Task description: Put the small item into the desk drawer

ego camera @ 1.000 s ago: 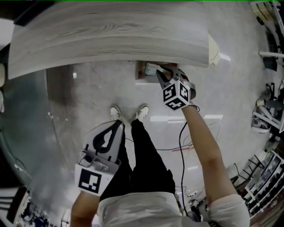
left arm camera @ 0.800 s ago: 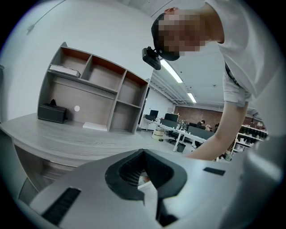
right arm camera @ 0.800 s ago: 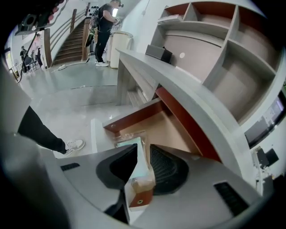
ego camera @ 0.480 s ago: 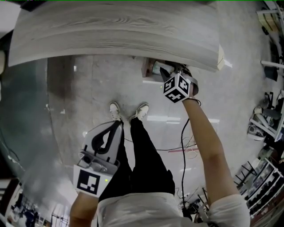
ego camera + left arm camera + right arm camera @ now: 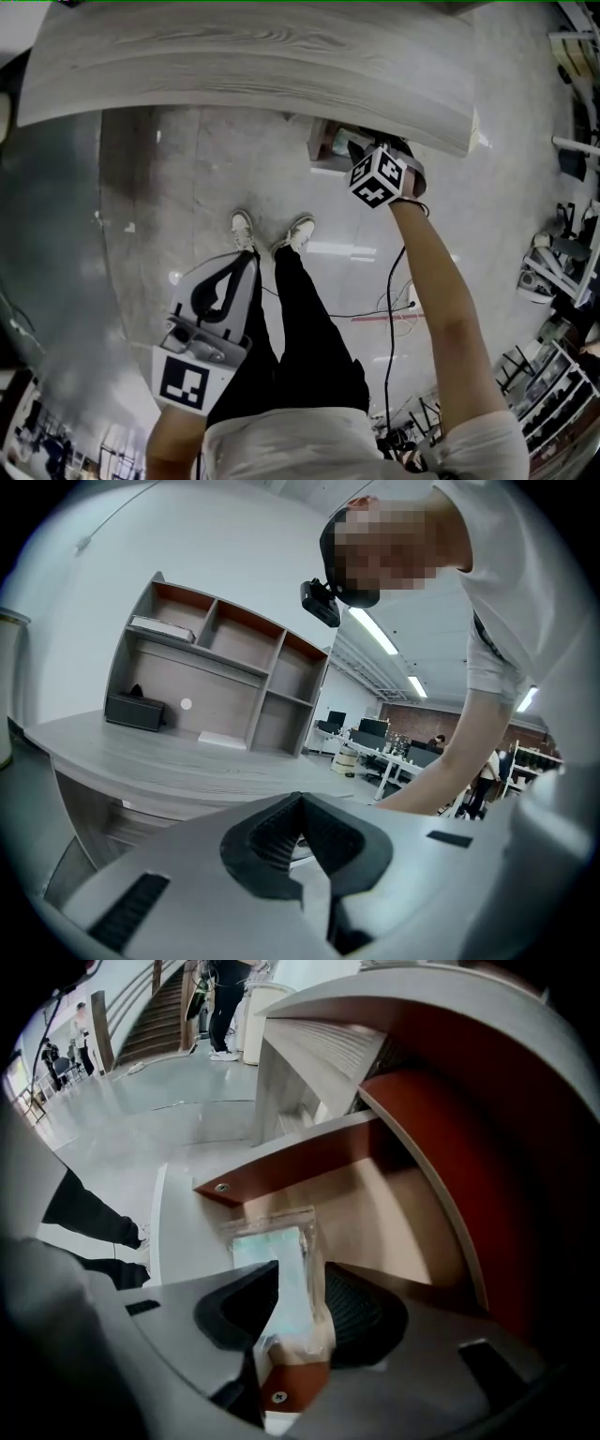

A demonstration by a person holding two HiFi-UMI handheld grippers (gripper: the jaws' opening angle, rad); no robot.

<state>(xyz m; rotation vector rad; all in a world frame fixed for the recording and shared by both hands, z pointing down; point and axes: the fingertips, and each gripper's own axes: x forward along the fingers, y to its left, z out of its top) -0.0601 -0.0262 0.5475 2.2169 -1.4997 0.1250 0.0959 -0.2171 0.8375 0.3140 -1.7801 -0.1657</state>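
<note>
The small item is a clear plastic packet (image 5: 281,1265) with a pale green insert. It stands upright between the jaws of my right gripper (image 5: 295,1312), over the open desk drawer (image 5: 375,1213). The jaws are opening: the left pad stands clear of the packet, which leans toward the right one. In the head view the right gripper (image 5: 361,150) reaches into the drawer (image 5: 322,142) under the desk's front edge, and the packet is hidden there. My left gripper (image 5: 246,264) hangs low by the person's leg, jaws shut and empty; in its own view the left gripper (image 5: 300,803) points across the desk.
The grey wood desk top (image 5: 244,66) overhangs the drawer. A shelf unit (image 5: 225,677) stands on the desk. The person's legs and white shoes (image 5: 272,239) are on the shiny floor just before the desk. A cable (image 5: 389,281) trails down beside the right arm.
The right gripper has moved a little right and further under the desk edge at the drawer. The left gripper has stayed by the leg.
</note>
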